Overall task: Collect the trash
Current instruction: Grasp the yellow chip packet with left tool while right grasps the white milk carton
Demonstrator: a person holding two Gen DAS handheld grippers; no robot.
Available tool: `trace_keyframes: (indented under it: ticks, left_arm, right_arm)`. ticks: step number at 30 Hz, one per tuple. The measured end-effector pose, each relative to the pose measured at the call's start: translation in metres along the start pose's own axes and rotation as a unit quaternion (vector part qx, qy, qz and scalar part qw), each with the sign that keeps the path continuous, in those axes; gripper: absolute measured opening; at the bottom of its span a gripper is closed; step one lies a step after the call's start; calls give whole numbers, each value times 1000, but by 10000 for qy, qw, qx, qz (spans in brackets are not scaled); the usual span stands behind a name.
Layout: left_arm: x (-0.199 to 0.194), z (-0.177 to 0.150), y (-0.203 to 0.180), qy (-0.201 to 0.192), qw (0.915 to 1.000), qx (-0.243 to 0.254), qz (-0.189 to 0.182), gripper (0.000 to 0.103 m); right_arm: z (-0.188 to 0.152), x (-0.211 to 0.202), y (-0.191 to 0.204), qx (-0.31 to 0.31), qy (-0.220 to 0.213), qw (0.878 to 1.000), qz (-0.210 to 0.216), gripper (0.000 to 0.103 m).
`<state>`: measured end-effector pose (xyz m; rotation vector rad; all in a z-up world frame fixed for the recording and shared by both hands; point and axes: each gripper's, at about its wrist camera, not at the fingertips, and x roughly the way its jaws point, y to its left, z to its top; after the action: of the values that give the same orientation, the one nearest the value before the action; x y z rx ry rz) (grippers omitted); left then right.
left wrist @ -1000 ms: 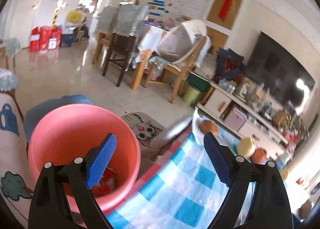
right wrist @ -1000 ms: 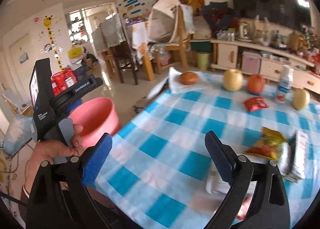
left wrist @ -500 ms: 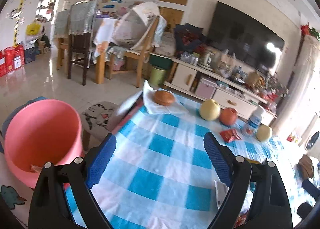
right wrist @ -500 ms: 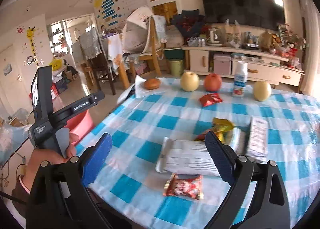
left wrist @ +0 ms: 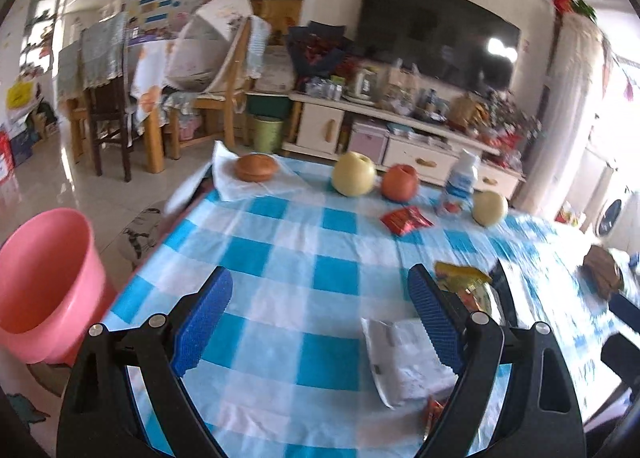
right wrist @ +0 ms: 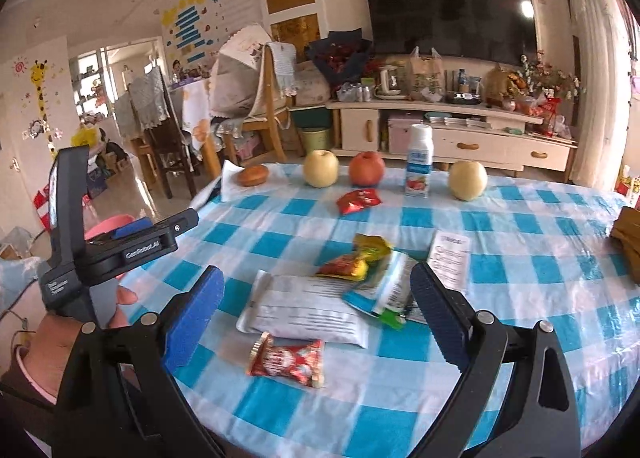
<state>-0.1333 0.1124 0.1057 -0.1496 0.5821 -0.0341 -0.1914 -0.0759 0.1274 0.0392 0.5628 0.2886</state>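
The left gripper (left wrist: 320, 310) is hanging over the near edge of the table with its blue pads spread wide and only checked cloth between them. The right gripper (right wrist: 316, 310) is likewise standing wide apart, pointing down over a cluster of wrappers without touching any of them. Seen from the right wrist, the person's left hand (right wrist: 60, 338) is gripping the other tool's handle at about nine o'clock.

The trash is lying on the blue-and-white checked tablecloth (right wrist: 520, 258). A long white packet (right wrist: 304, 310) is resting flat near the middle of the right view, between the right pads. Just below it, toward six o'clock, a red candy wrapper (right wrist: 286, 362) is lying by itself. At about one o'clock from the white packet, a yellow-and-red wrapper (right wrist: 356, 258) is overlapping a blue-green pouch (right wrist: 384, 290), and a white leaflet (right wrist: 450, 258) is lying just beyond them. Farther off, at twelve o'clock, a small red packet (right wrist: 358, 200) is sitting near the fruit.

Along the far edge, two pale pears, a red apple (right wrist: 366, 168), a small white bottle (right wrist: 418, 162) and a bun on a napkin (right wrist: 252, 175) are standing in a row.

The pink bucket (left wrist: 44, 286) is sitting on the floor at nine o'clock in the left view, beside the table edge.
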Motion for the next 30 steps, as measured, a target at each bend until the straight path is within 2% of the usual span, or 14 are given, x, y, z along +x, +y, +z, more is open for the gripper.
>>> trace_keyframes:
  ticks: [4, 11, 20, 30]
  left_arm:
    - [2, -9, -22, 115, 9994, 308, -117, 89]
    - [5, -17, -45, 262, 9975, 559, -356, 89]
    - [13, -31, -74, 431, 9920, 1038, -575, 89]
    - [21, -35, -87, 610, 9882, 1144, -821, 89]
  right_arm:
    - [-2, -1, -14, 1, -24, 9999, -119, 95]
    - [-4, -2, -36, -82, -125, 9992, -367, 95]
    - [-3, 5, -62, -37, -71, 9985, -550, 95]
    - [-1, 17, -121, 778, 90, 9943, -726, 95]
